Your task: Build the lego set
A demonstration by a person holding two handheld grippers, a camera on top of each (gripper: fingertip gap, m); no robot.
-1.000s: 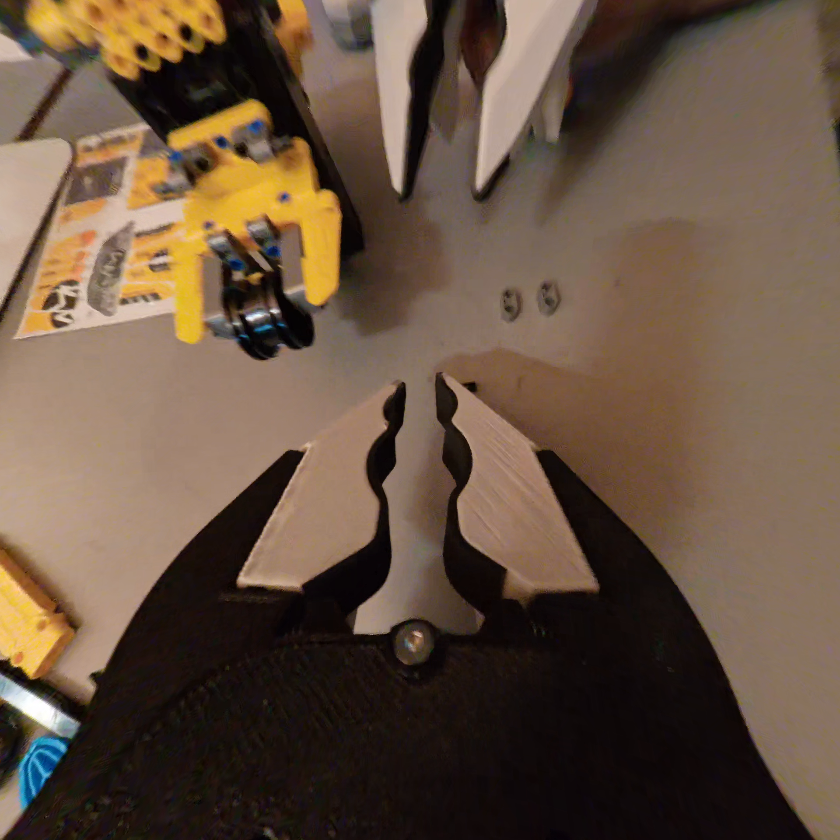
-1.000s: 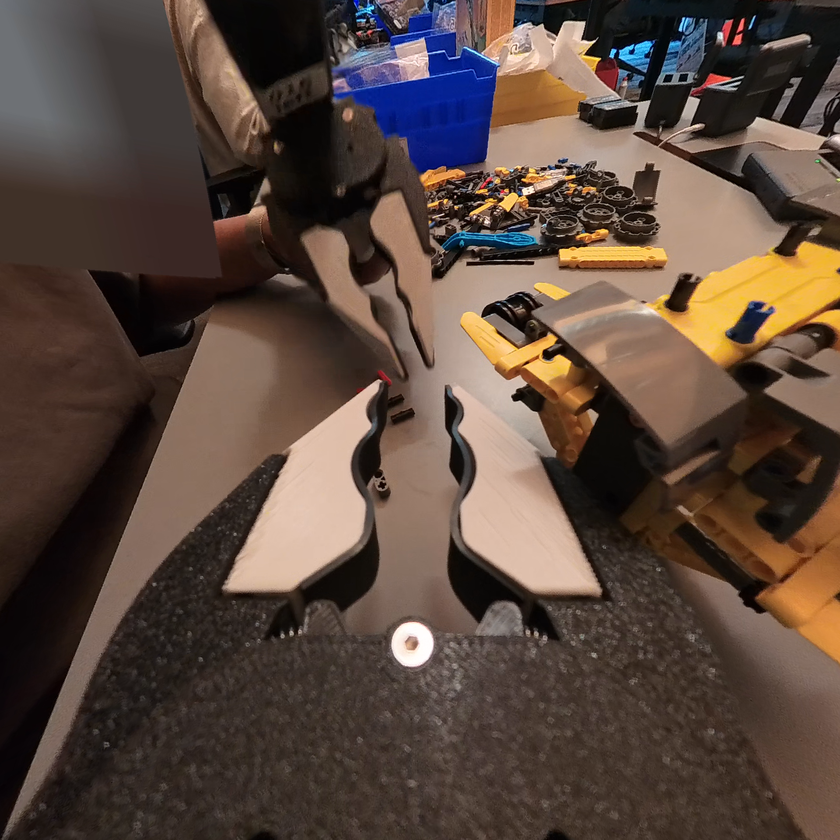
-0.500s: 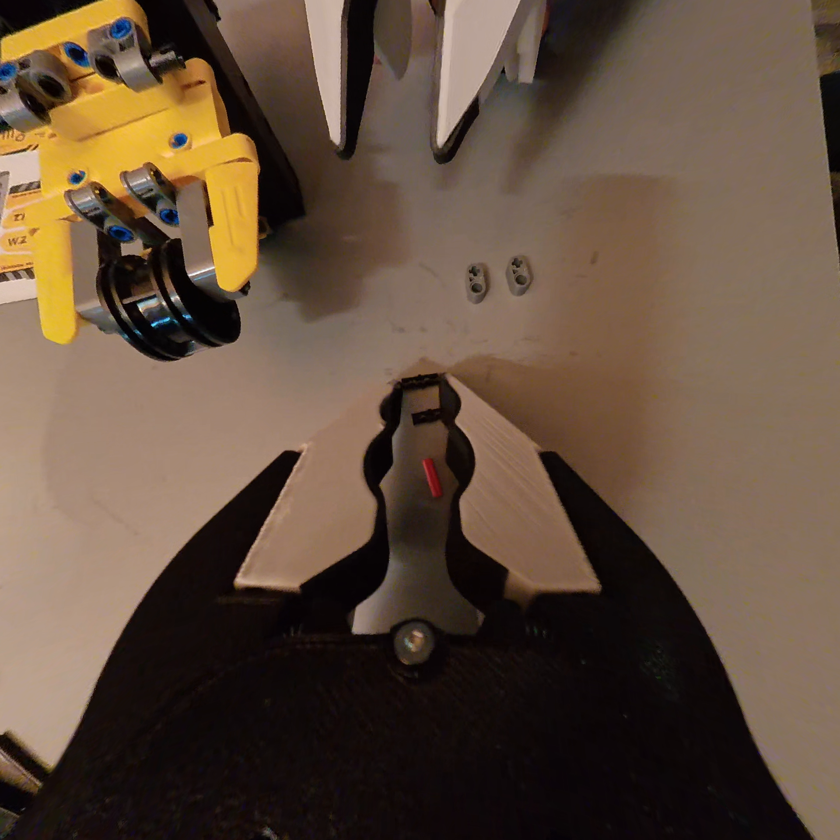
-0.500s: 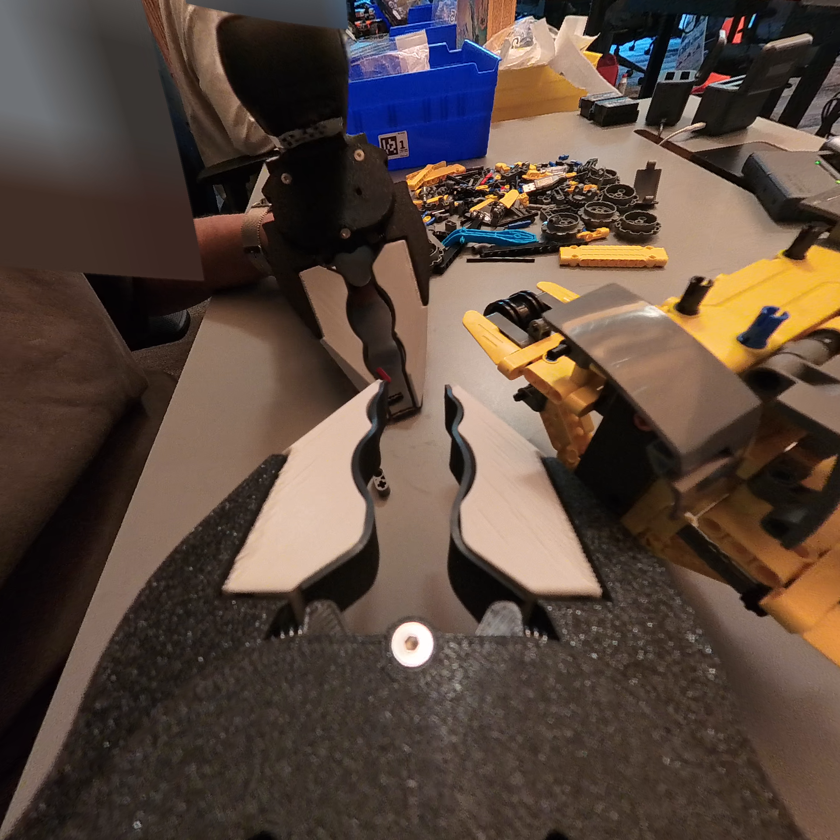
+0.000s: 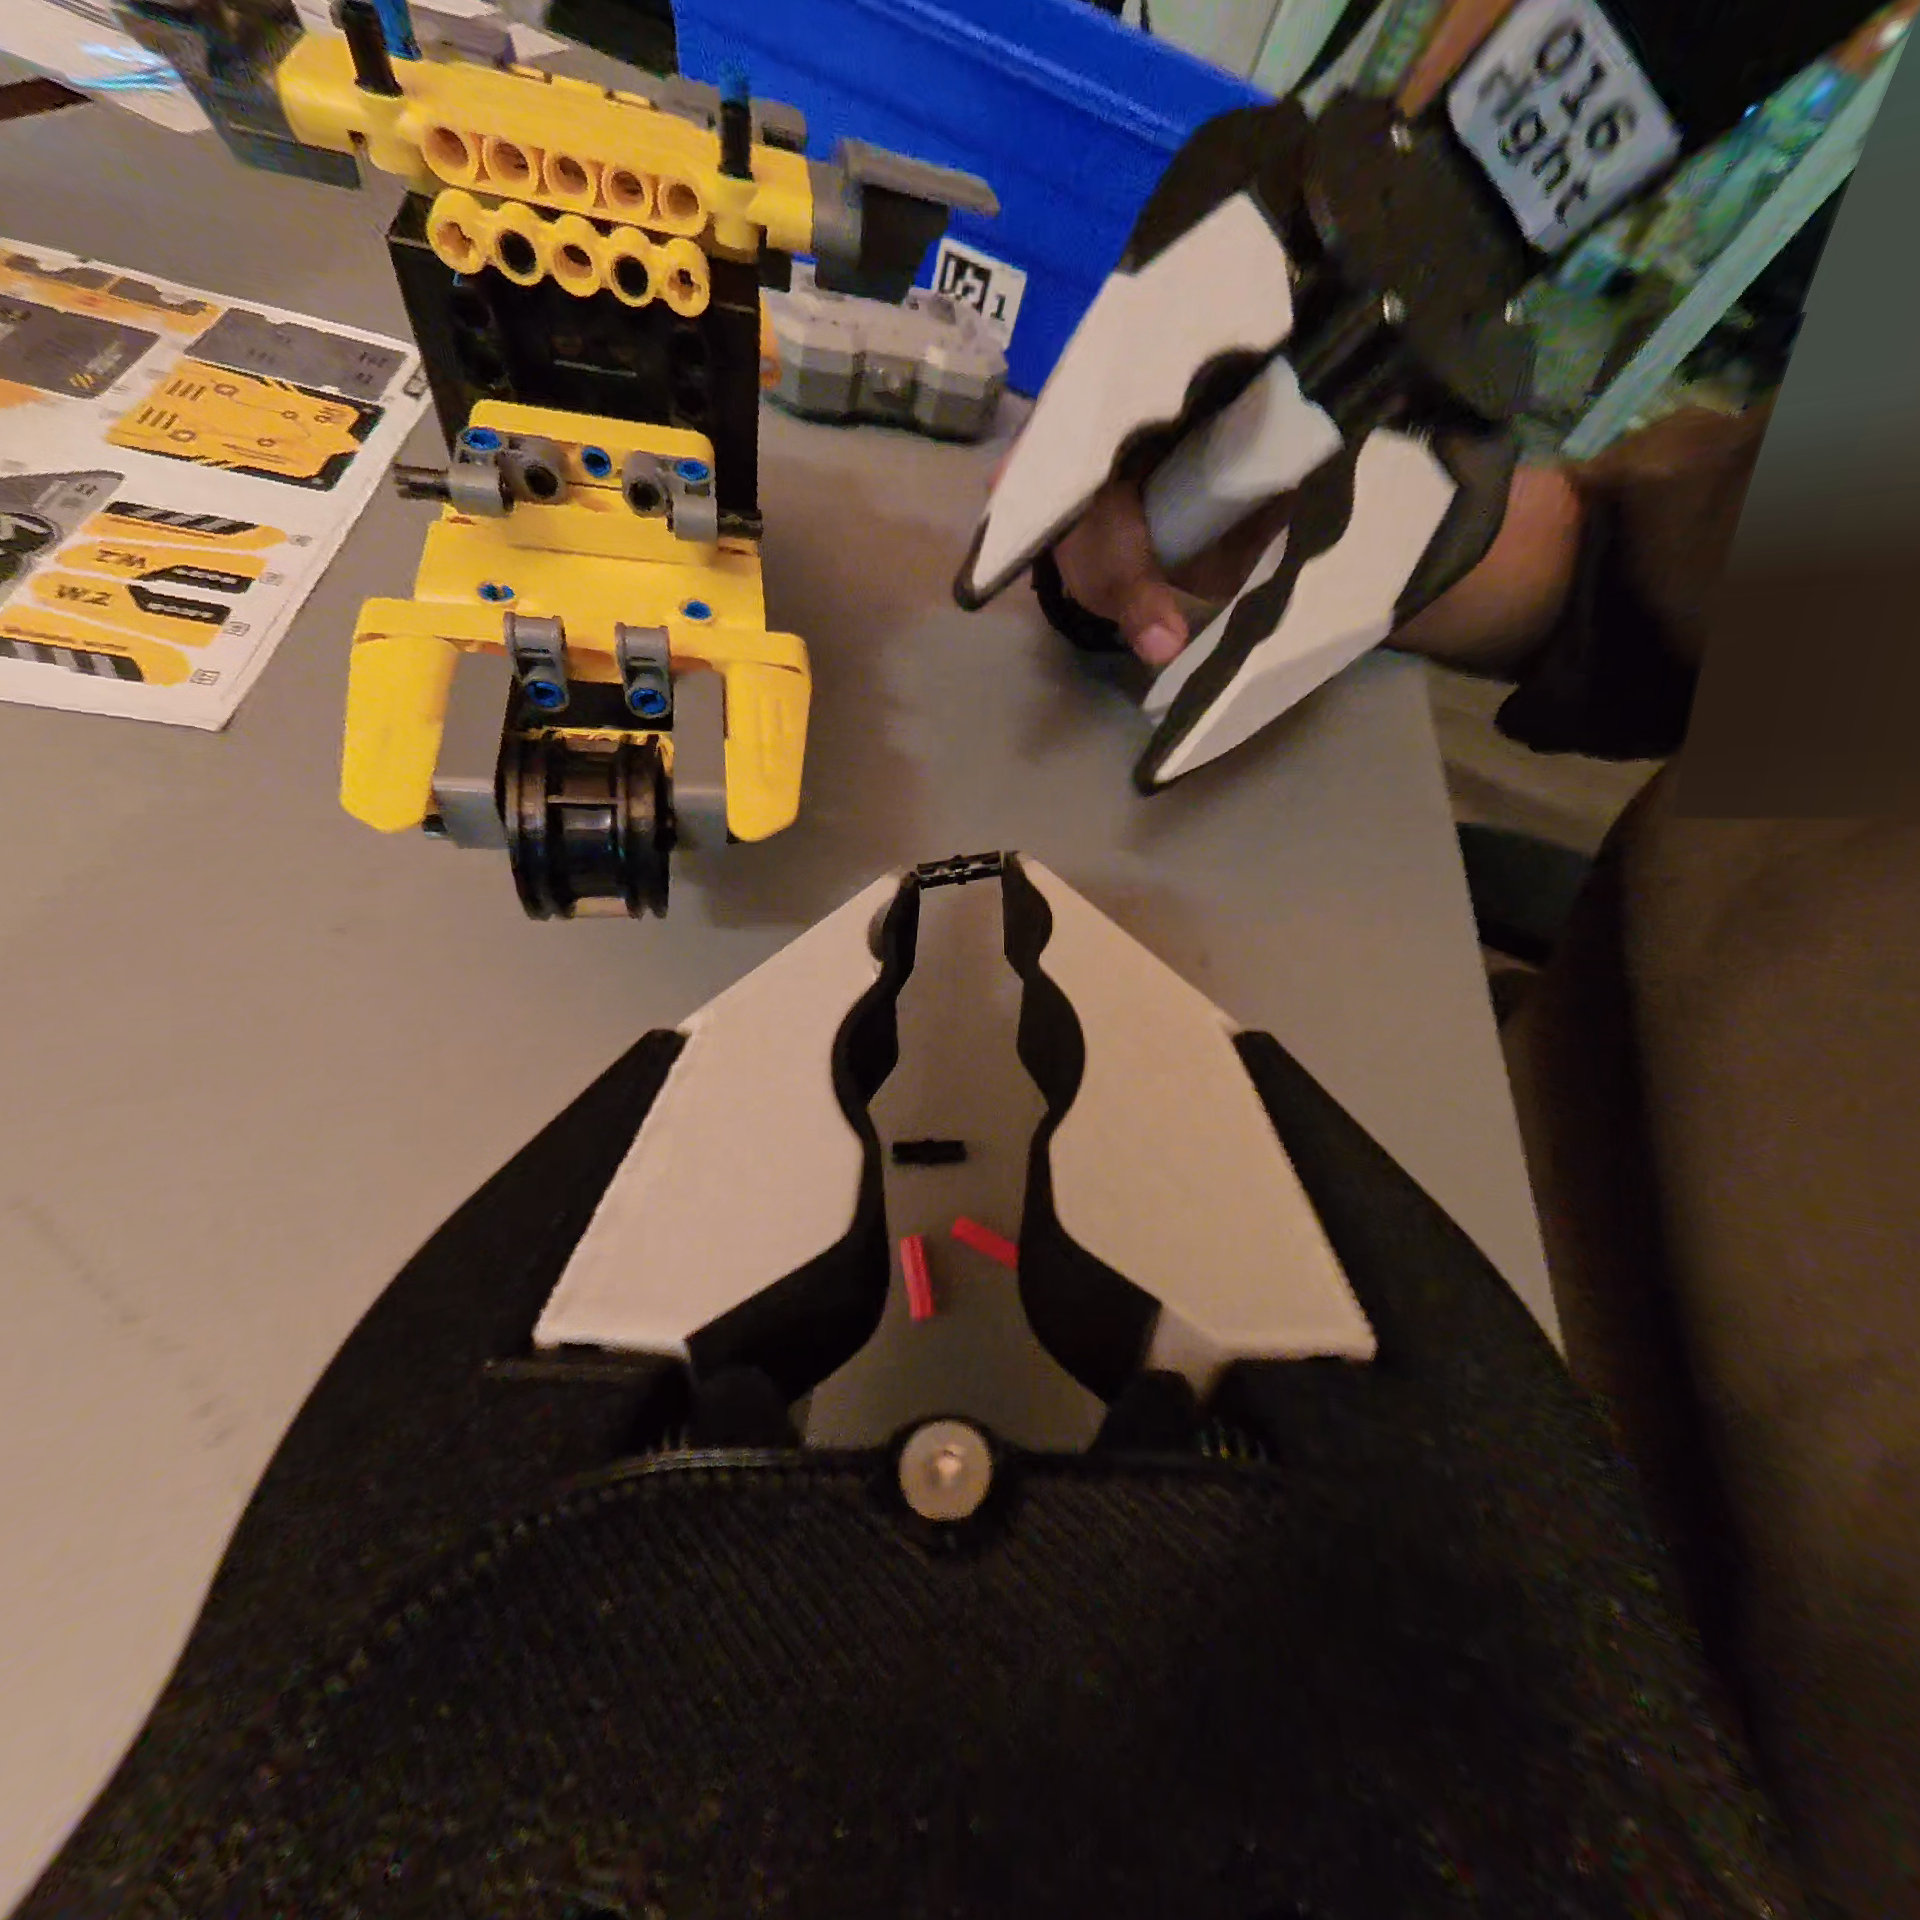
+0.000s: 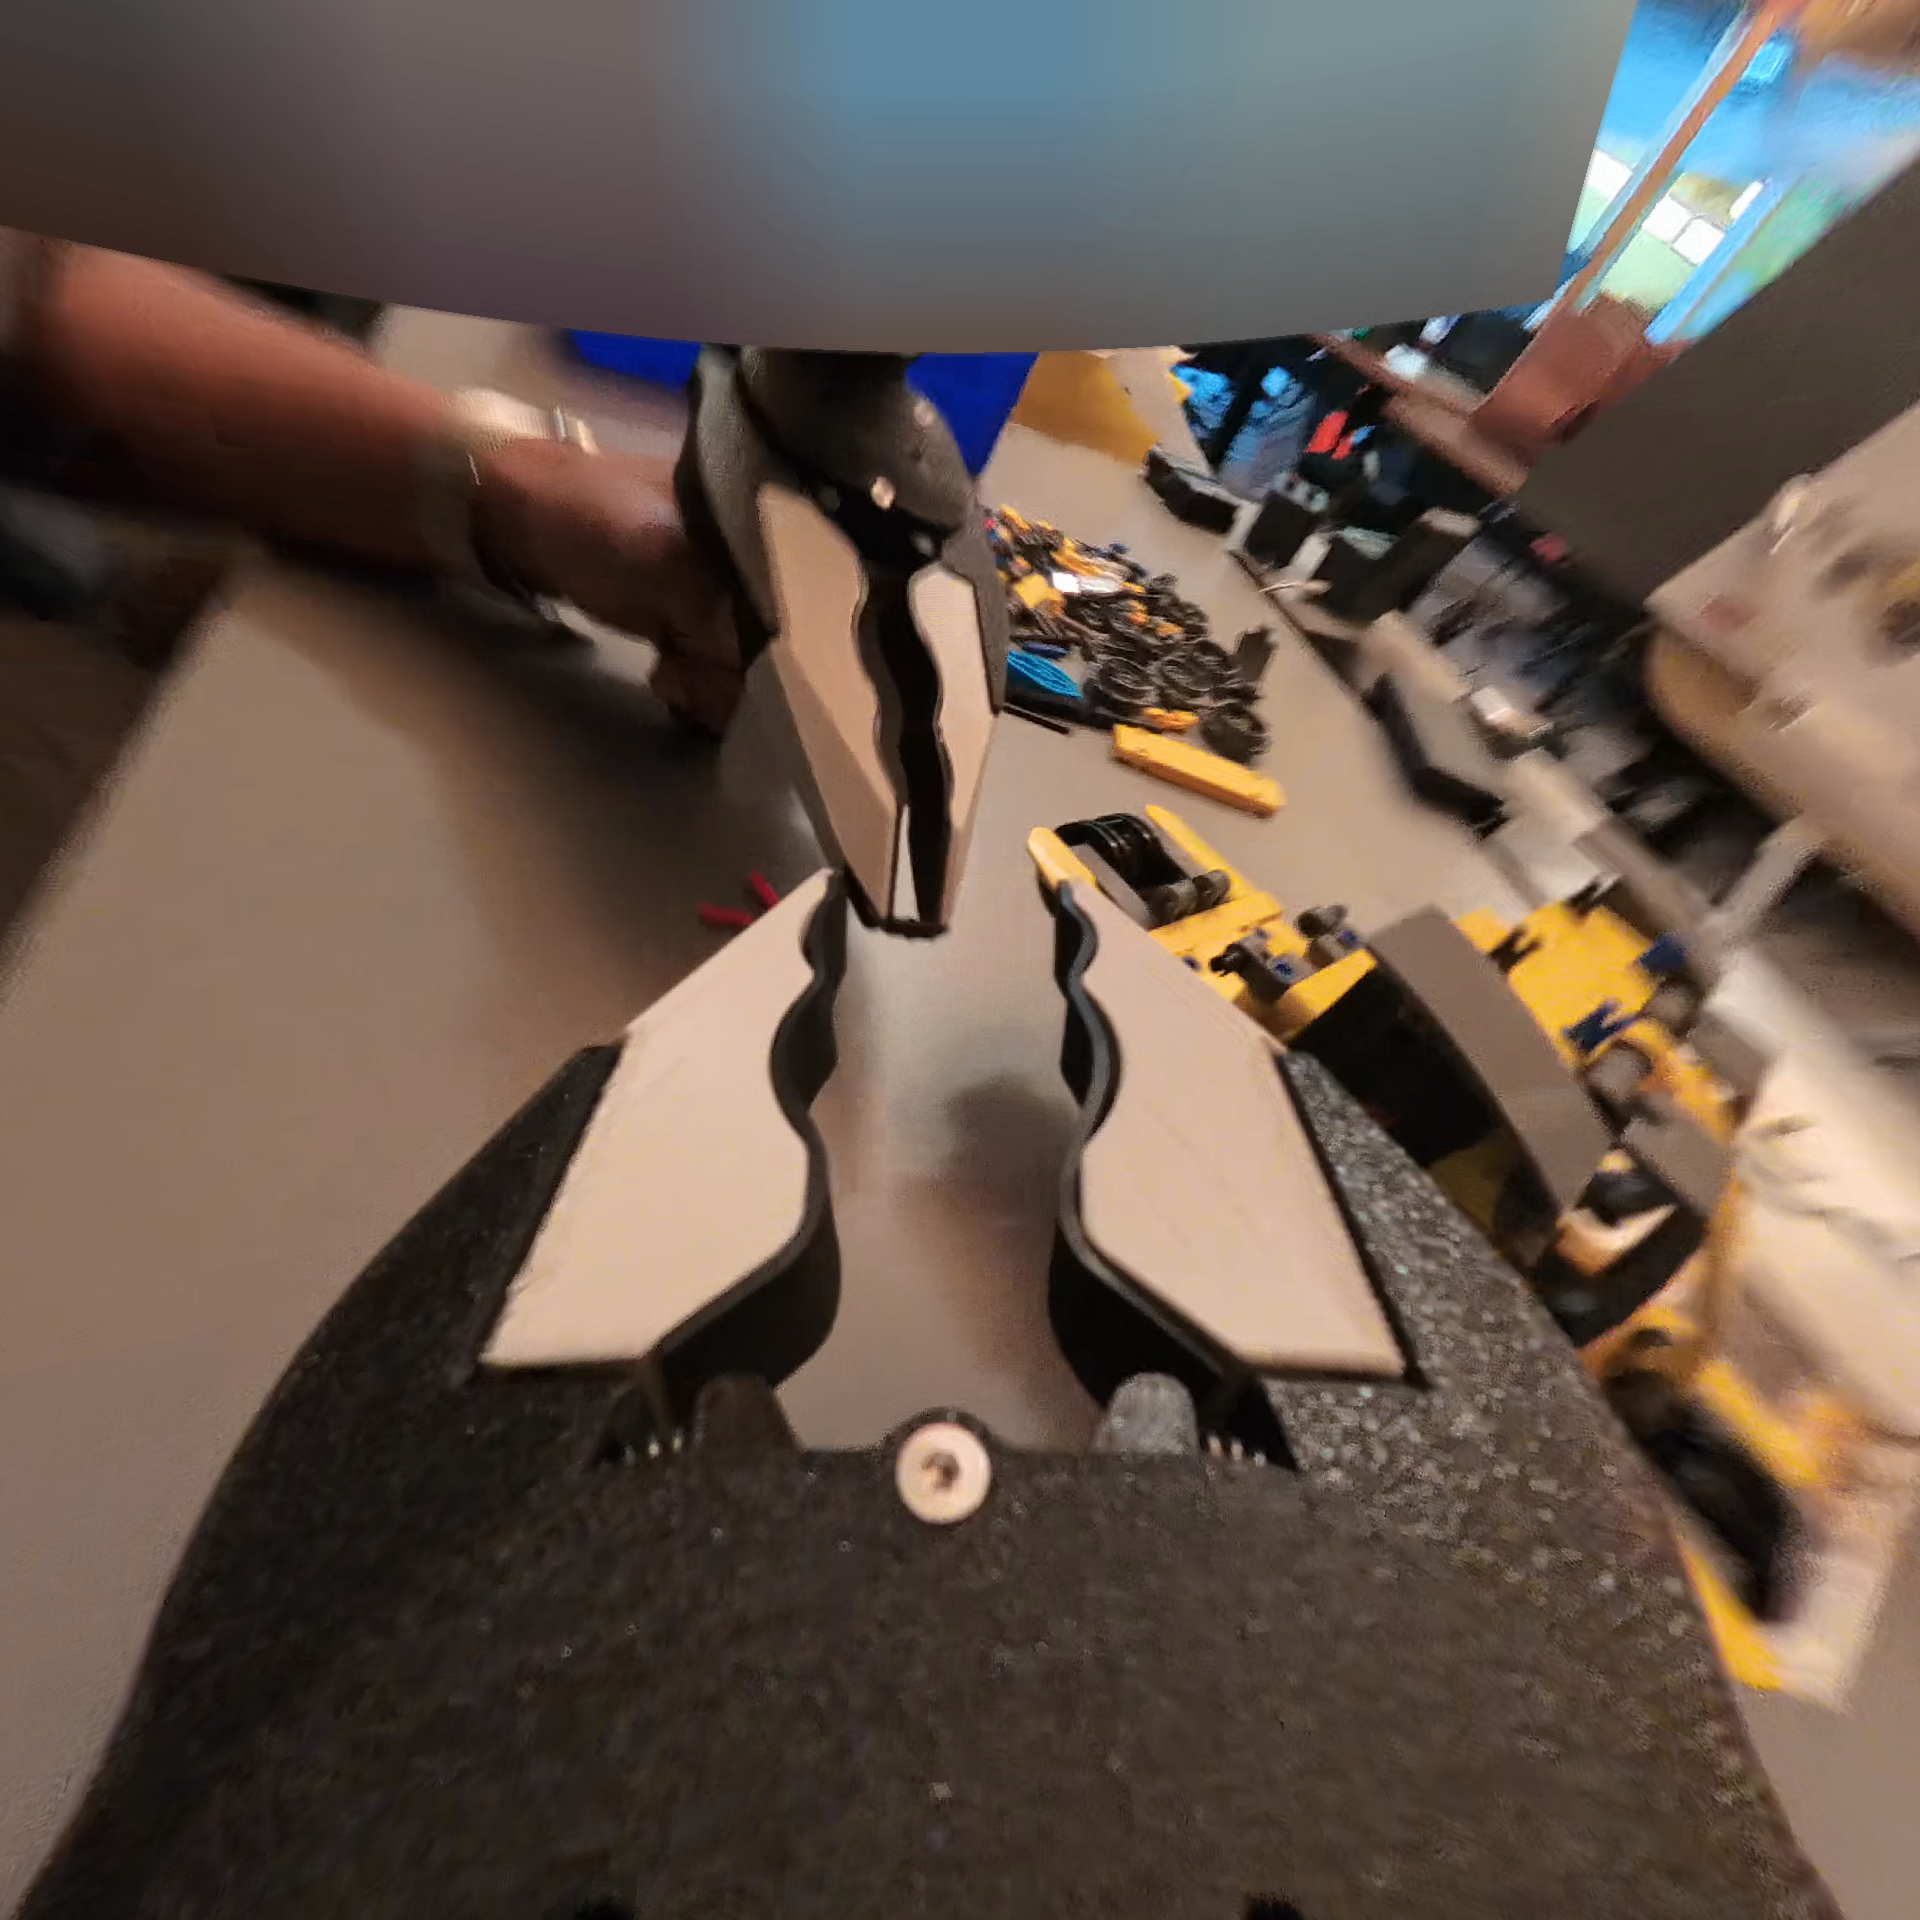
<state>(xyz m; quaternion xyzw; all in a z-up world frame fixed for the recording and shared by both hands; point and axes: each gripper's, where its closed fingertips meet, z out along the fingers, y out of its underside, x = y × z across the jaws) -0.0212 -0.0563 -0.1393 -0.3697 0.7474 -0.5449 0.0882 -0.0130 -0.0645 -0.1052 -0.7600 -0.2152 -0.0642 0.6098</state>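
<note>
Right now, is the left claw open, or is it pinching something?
Pinching. The left claw has its tips closed on a small black peg, lifted off the grey table; another black peg lies below.

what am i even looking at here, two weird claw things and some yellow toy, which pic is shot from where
These are two hand-held pincers, one in each of a person's hands, each with a camera looking along its two fingers.

The left wrist view shows the left gripper pinching a small black pin crosswise between its fingertips. On the grey table below it lie another black pin and two red pins. Ahead stands a yellow and black brick-built model with a black wheel at its front, beside a printed sticker sheet. Behind are a blue bin and a grey block.

The right wrist view looks back the other way. The right gripper is open and empty, close to the left gripper's tips. Farther off is a pile of loose parts.
</note>
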